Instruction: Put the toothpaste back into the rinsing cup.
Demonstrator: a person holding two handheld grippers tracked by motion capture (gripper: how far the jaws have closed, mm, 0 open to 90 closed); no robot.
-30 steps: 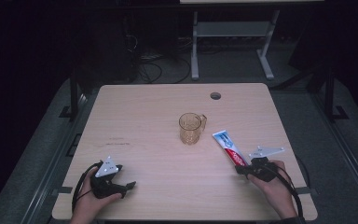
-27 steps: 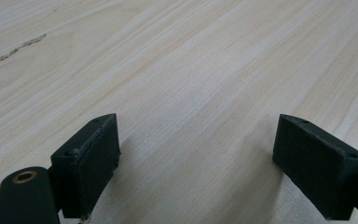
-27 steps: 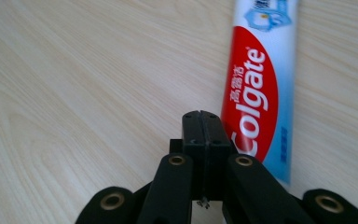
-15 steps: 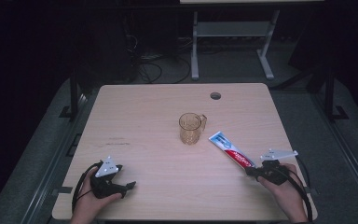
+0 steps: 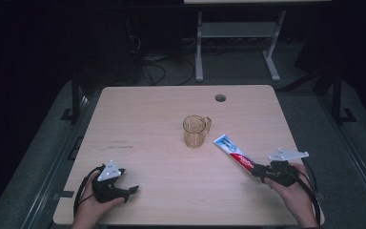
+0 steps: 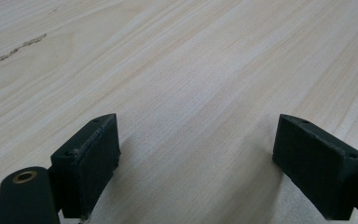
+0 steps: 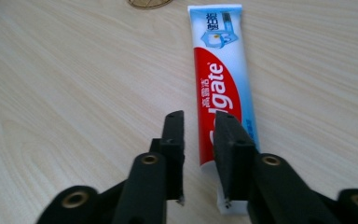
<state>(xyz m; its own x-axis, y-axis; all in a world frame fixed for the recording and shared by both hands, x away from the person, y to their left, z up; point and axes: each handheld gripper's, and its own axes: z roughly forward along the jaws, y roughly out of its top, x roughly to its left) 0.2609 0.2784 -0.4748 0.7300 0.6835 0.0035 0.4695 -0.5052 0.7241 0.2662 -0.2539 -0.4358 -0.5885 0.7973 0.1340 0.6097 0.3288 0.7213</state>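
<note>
Toothpaste tube: red, white and blue plastic tube (image 7: 221, 88), lying flat on the pale wooden desk (image 5: 152, 119), just right of the clear amber plastic mug (image 5: 195, 131).
Step in hand: we judge a release; our right gripper (image 7: 199, 135) has just been opening its jaws.
Right jaws: slightly apart, with the tube's cap end between and under them; we see no pad pressing on it.
Tube and jaws: its crimped end points away toward the mug.
Left gripper (image 6: 191, 154): jaws wide apart over bare desk, nothing between them, well away from the tube.
Next move: we would either draw the right gripper back clear of the tube, or close squarely on the cap end to lift it.
</note>
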